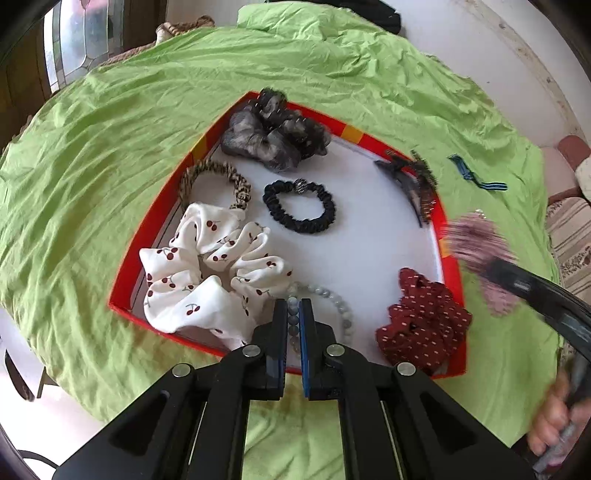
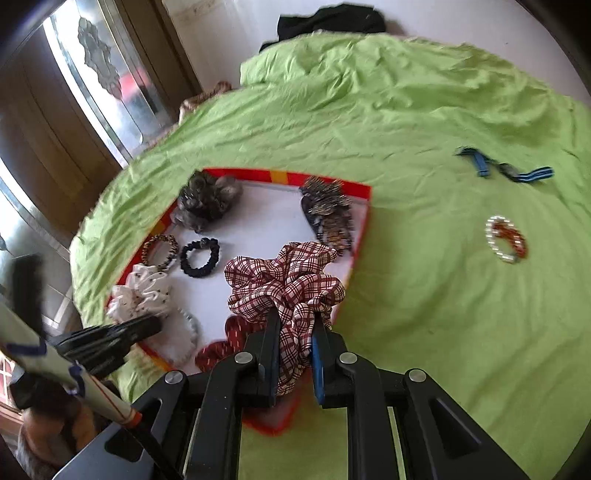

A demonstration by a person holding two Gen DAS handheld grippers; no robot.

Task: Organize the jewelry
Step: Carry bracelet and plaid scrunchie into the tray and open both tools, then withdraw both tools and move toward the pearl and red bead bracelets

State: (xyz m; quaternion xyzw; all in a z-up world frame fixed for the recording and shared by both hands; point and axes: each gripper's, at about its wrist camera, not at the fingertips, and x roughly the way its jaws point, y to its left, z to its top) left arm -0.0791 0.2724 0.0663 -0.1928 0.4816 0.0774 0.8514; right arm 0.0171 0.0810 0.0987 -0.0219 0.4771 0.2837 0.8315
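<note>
A red-rimmed tray [image 1: 147, 236] with a white floor lies on a green sheet. My left gripper [image 1: 293, 310] is over its near edge, shut on a pale bead bracelet [image 1: 343, 306] whose loop rests on the tray floor. In the tray lie a cherry-print scrunchie [image 1: 207, 280], a black hair tie [image 1: 299, 206], a leopard hair tie [image 1: 218, 184], a grey scrunchie [image 1: 273, 136], a red dotted scrunchie [image 1: 421, 317] and a hair clip [image 1: 413, 181]. My right gripper [image 2: 295, 325] is shut on a plaid scrunchie [image 2: 284, 280] above the tray's right side [image 2: 240, 172].
On the sheet right of the tray lie a blue striped strap [image 2: 506, 170] and a pearl-and-red bracelet [image 2: 506, 240]. A dark garment [image 2: 332, 18] sits at the bed's far end. A window [image 2: 99, 81] and a wooden frame are on the left.
</note>
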